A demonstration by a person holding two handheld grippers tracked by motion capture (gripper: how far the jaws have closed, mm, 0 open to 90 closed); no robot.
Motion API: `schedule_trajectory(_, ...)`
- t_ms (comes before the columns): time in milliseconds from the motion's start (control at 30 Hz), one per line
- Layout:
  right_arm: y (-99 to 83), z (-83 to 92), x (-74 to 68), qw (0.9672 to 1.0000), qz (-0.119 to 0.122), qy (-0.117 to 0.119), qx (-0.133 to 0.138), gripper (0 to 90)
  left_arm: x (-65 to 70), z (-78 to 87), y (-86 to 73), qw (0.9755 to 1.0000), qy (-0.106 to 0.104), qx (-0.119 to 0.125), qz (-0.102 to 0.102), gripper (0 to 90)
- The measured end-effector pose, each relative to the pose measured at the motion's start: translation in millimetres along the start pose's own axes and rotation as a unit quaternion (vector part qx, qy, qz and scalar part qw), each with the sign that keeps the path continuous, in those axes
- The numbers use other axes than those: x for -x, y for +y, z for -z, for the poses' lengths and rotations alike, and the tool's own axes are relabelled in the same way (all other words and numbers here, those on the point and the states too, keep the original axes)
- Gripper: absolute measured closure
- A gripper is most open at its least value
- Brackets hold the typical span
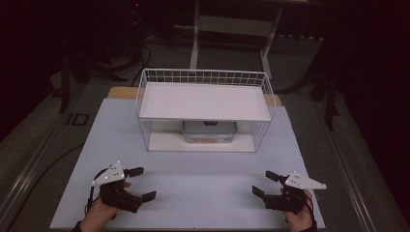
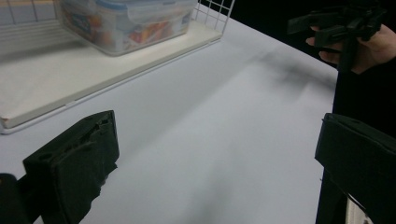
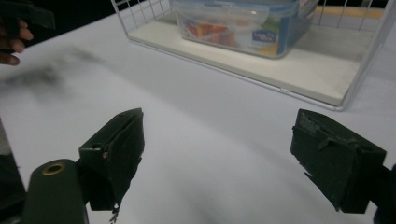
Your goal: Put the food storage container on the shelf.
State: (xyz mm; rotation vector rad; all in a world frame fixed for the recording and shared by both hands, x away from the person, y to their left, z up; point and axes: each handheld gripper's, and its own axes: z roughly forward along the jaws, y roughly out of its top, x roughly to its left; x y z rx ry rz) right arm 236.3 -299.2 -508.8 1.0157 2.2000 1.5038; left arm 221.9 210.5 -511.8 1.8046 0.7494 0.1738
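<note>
Near the front edge of the pale desk (image 1: 193,193), the left tongs (image 1: 140,183) and the right tongs (image 1: 263,183) rest well apart, each held in a hand, both with jaws spread wide and empty. Farther back, mid-desk, stands a white wire rack (image 1: 205,108) with a flat top shelf. Under it, on the rack's base board, sits a clear plastic food box (image 3: 243,25) with a blue-rimmed lid and orange contents; its small blue label is too blurred to read.

high view looks down and forward over the table (image 1: 193,193); both gripper views sit low, sharing the wire shelf (image 2: 210,18) front.
</note>
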Motion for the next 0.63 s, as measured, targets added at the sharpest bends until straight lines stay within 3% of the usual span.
schedule_trajectory(267, -2.1, -3.2, 4.3, 1.0, -0.009, 0.002, -0.003, 17.4, -0.5, -8.7, 1.2, 0.9999, -0.013, -0.002, 0.0, 0.0)
schedule_trajectory(633, -1.3, -3.3, 3.4, 0.9999, -0.008, 0.007, -0.001, 17.5, -1.0, -4.4, 2.1, 0.9999, -0.01, 0.009, 0.004, 0.0)
